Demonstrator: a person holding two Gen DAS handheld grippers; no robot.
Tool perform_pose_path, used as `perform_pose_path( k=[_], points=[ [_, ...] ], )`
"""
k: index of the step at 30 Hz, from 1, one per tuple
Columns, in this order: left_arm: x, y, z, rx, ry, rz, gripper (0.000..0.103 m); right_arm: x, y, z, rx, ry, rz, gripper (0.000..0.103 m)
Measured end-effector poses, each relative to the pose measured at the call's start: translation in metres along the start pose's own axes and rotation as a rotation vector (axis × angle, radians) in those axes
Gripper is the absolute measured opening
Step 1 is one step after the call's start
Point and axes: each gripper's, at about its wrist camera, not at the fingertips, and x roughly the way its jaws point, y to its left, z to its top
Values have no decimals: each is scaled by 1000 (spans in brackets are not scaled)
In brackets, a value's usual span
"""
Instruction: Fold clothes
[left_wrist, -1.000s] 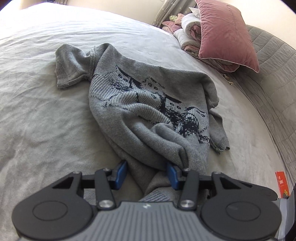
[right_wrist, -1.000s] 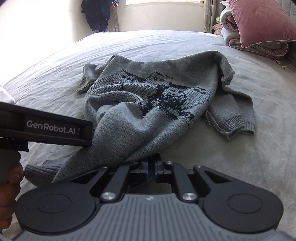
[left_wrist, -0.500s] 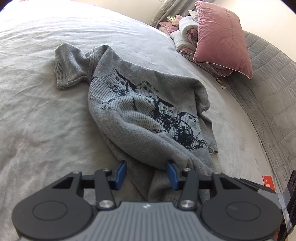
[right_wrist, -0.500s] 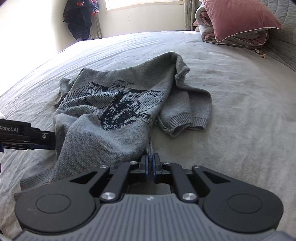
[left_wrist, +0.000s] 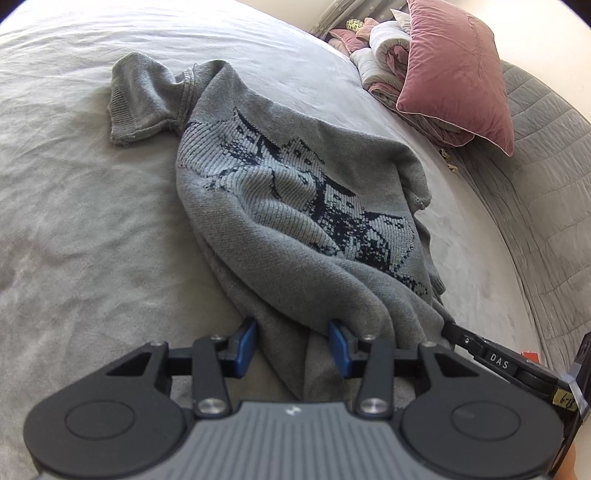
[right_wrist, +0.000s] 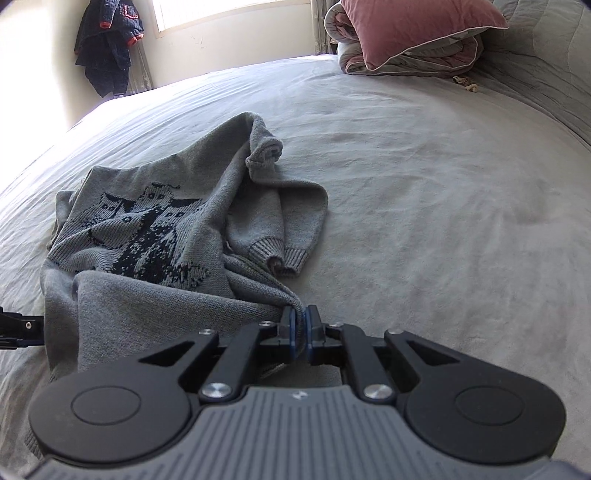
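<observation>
A grey knit sweater (left_wrist: 295, 206) with a dark blue and white pattern lies bunched on the grey bed; it also shows in the right wrist view (right_wrist: 155, 229). My left gripper (left_wrist: 291, 343) is open, its blue pads on either side of a fold of the sweater's near hem without pinching it. My right gripper (right_wrist: 300, 325) is shut on the sweater's hem edge and holds it just above the bed. One sleeve (left_wrist: 140, 107) lies at the far left; the other sleeve (right_wrist: 284, 229) is folded beside the body.
The grey bedspread (right_wrist: 443, 184) stretches wide to the right. A pink pillow (left_wrist: 458, 70) sits on folded quilts (right_wrist: 406, 59) at the head of the bed. Dark clothes (right_wrist: 107, 44) hang by the window. The right gripper's arm (left_wrist: 498, 363) shows at the left view's lower right.
My right gripper has pulled the hem to the right, so the sweater now sits further left in its view. The left gripper has stayed open around the hem fold.
</observation>
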Motion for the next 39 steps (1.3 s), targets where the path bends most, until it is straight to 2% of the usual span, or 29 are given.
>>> perform_pose_path(
  k=[3,4,5,7,8,10,16,21,27,32,34,35,37,39],
  points=[
    [4,-4,-5,40,-24,11,32,-5,-4,-5,33,14,33,15],
    [6,-5,-6,49,-35,15,29,-7,-7,-7,59,21,55,23],
    [7,-6,-8,54,-46,18,26,-9,-11,-9,89,25,79,37],
    [8,-6,-10,45,-65,30,17,-12,-16,-14,146,33,127,47],
    [8,-6,-11,34,-72,43,10,-13,-17,-16,165,36,139,47],
    [5,-5,-12,16,-82,66,7,-16,-16,-19,195,35,156,47],
    [-31,-10,-18,23,-145,191,6,-29,-16,-28,252,57,179,47],
    [-67,-9,-18,71,-200,307,6,-49,-8,-47,233,56,175,48],
    [-96,3,-22,88,-229,387,6,-67,13,-69,191,49,179,53],
    [-102,15,-35,83,-214,350,7,-76,41,-85,97,27,175,58],
    [-111,19,-47,61,-226,318,17,-80,52,-92,50,11,170,61],
    [-116,21,-53,47,-233,300,29,-82,58,-96,23,3,166,63],
    [-121,25,-65,14,-246,265,42,-84,69,-104,-24,-13,159,65],
    [-120,32,-75,-38,-247,233,43,-85,82,-111,-63,-26,153,67]
  ],
)
